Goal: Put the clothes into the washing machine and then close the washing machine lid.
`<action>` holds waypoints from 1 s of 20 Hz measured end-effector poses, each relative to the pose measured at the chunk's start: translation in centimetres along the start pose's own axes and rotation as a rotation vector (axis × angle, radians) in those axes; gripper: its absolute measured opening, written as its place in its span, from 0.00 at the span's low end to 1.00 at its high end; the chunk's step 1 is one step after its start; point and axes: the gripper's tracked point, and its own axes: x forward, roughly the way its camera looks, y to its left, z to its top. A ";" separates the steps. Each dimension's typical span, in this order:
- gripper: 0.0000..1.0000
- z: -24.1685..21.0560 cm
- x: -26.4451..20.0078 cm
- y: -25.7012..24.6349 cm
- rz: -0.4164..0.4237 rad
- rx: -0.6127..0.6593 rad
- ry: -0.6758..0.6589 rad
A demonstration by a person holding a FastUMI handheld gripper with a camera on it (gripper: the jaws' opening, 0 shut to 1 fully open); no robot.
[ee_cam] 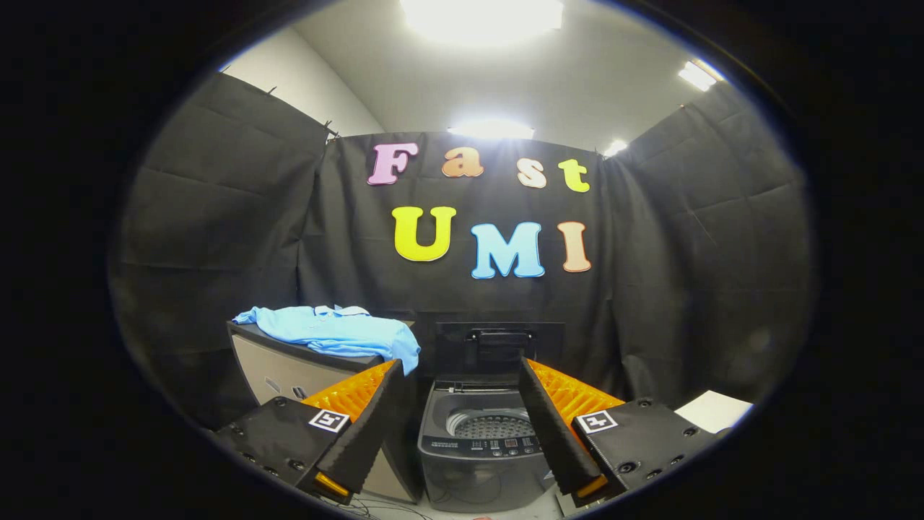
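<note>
A light blue shirt (338,332) lies crumpled on top of a grey cabinet (289,368), beyond my left finger. To its right stands a small grey top-loading washing machine (480,462), seen between my fingers and beyond them. Its lid (499,347) stands raised upright at the back, and the perforated drum (492,425) shows inside with nothing in it. My gripper (459,368) is open, its fingers spread wide with nothing between them, well short of both the shirt and the machine.
Black cloth walls close the booth at the back and on both sides. A white flat object (715,410) lies low at the right, past my right finger. Cables run on the floor in front of the machine.
</note>
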 end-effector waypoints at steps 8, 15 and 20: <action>0.98 2.7 4.3 3.6 0.068 0.017 0.003; 0.98 4.8 8.7 7.4 0.141 0.019 -0.003; 0.98 5.9 11.7 10.5 0.202 0.035 0.001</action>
